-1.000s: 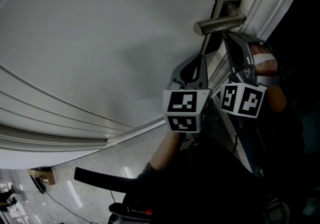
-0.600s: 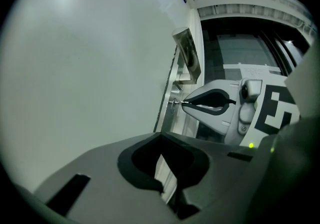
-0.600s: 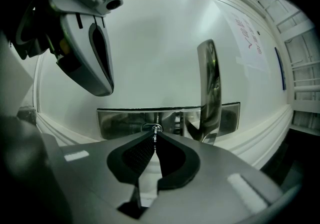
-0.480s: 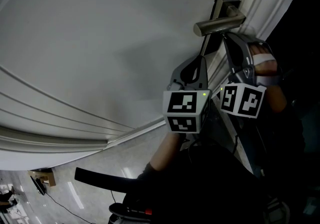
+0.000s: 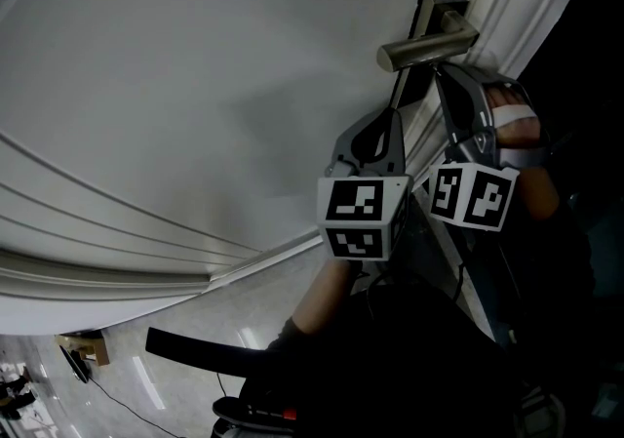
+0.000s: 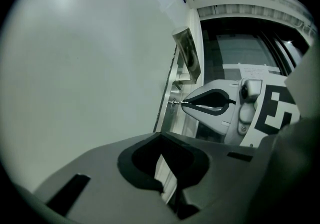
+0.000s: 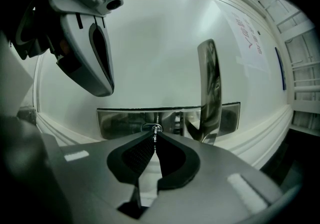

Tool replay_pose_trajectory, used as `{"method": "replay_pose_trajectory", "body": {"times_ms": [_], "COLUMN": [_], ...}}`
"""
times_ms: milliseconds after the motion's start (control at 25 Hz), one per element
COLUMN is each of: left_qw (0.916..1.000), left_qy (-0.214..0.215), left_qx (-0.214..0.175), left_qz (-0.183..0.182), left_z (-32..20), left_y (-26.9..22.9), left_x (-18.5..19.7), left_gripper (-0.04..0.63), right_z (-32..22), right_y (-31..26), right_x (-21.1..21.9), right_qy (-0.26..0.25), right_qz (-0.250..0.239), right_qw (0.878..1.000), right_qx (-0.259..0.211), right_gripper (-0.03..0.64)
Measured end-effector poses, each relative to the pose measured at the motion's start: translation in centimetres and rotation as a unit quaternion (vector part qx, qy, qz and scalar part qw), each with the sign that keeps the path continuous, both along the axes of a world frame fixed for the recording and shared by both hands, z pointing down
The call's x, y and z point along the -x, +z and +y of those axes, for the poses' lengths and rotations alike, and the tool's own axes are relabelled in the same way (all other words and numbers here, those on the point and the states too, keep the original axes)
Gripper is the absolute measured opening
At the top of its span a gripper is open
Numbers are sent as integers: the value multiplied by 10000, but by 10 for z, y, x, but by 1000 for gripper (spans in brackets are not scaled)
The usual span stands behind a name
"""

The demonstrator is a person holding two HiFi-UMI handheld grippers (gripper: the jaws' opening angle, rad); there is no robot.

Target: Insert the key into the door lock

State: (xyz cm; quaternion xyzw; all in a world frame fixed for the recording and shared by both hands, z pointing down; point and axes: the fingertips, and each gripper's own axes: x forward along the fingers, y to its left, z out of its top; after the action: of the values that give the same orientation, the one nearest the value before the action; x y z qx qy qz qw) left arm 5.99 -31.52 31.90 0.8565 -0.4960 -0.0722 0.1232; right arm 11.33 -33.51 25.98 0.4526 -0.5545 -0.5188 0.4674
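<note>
The pale, glossy floor (image 5: 180,317) shows bright streaks of lamp light. A small cardboard box (image 5: 93,345) and a thin black cable (image 5: 109,391) lie on it. White moulding (image 5: 97,270) runs above.

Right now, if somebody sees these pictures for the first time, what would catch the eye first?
Most striking is the right gripper, shut on a small key whose tip meets the keyhole in the shiny lock plate on the white door. Beside it the bright door handle stands out. The left gripper, shut and empty, hangs close by.
</note>
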Motion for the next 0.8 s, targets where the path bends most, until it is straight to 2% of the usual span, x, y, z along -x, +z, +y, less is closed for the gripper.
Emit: {"method": "replay_pose_trajectory", "body": {"times_ms": [800], "left_qw": [10000], "left_qy": [75], "left_qx": [-44], "left_qz": [-7], "left_z": [-4], "left_y": [-1], "left_x": [-1], "left_gripper": [0], "right_z": [-2], "right_y": [1], "right_x": [-2], "right_qy": [27], "right_qz": [-14], "right_qw": [10000], "right_qx": [-47], "right_gripper": [12]}}
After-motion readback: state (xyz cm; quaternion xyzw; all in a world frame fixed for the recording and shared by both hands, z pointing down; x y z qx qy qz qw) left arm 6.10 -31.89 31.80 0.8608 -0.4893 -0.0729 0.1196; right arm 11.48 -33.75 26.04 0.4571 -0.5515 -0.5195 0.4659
